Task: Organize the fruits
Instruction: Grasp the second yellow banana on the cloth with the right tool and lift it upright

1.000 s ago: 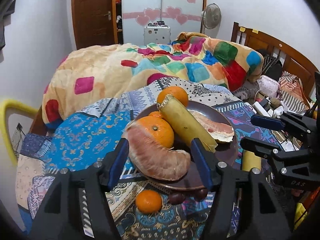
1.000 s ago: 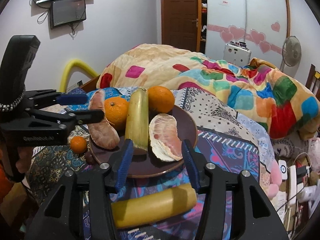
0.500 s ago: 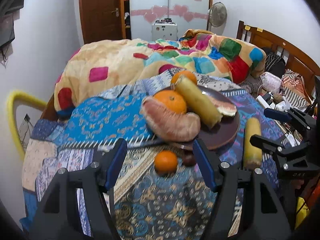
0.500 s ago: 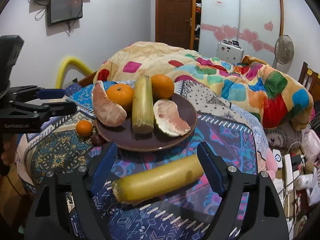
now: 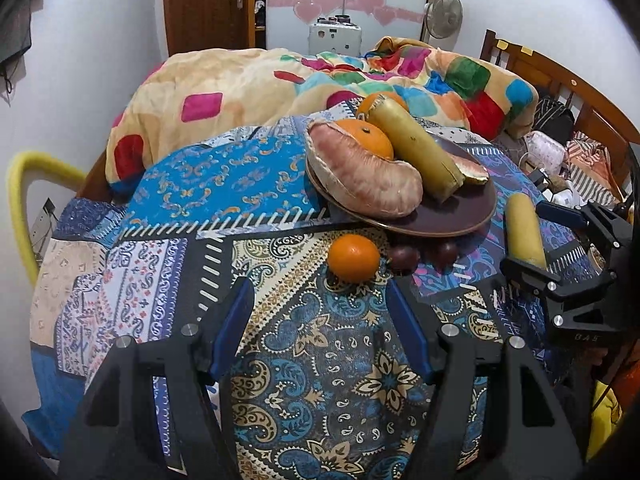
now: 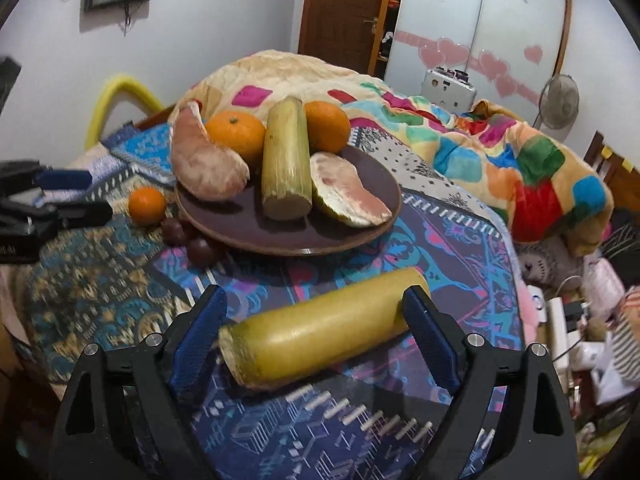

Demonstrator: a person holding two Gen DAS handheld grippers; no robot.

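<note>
Nearest the right wrist camera, the right tool (image 6: 314, 334) stands spread wide, its two blue pads either side of one loose sugarcane piece (image 6: 320, 330) that lies crosswise on the patterned bedspread (image 6: 460, 248); whether either pad touches the cane I cannot tell. Nearest the left wrist camera, the left tool (image 5: 320, 324) is likewise spread wide and grips nothing, with only bedspread (image 5: 320, 380) between its pads. Just beyond its tips sits one small orange (image 5: 353, 258), off the plate, and beside that two dark round fruits (image 5: 404, 259), tucked against the near edge of the brown plate (image 5: 460, 216). From the left view the right tool (image 5: 560, 248) shows at the right edge with the loose cane (image 5: 523, 236) between its fingers.

Farther back, the plate (image 6: 248, 224) carries five items: two pomelo segments (image 6: 206, 160), one at its left and one at its right, one upright-lying sugarcane piece (image 6: 286, 160) between them, and two oranges (image 6: 236, 134) behind, one on each side of the cane. Past the plate a colourful patchwork quilt (image 6: 500, 152) is heaped on the bed. At the far wall stand one wooden door (image 6: 340, 12), a wardrobe with pink hearts (image 6: 480, 20) and one fan (image 6: 558, 100).
</note>
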